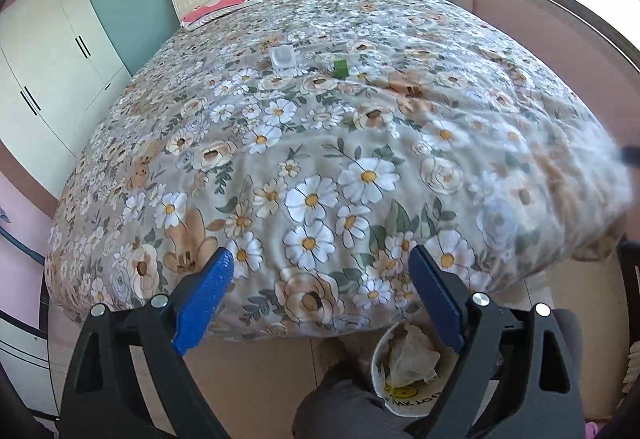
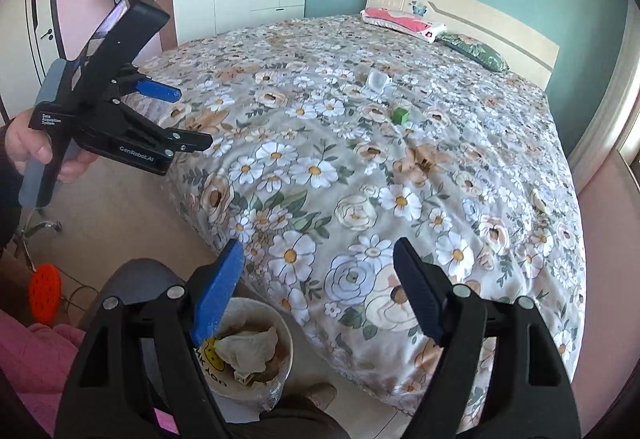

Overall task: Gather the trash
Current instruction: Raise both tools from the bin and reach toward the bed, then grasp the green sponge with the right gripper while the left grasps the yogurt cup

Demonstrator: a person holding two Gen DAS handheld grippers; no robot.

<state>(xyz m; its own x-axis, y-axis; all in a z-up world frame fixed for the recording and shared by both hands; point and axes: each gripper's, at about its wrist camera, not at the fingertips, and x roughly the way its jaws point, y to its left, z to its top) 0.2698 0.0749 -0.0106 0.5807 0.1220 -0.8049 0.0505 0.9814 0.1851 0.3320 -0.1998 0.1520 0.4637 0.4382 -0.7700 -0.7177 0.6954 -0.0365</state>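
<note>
Grippers both stand apart and empty: left gripper (image 1: 320, 271), right gripper (image 2: 318, 259). Trash bin (image 2: 280, 323) sits at six o'clock, holding crumpled paper (image 2: 248, 349). Green block (image 2: 400, 115) and clear plastic cup (image 2: 378, 81) lie at twelve o'clock on the floral bedspread (image 2: 400, 199).

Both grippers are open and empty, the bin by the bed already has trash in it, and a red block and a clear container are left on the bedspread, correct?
The block is green, not red; the right wrist view shows it beside the clear container on the bedspread. The rest stands.
</note>
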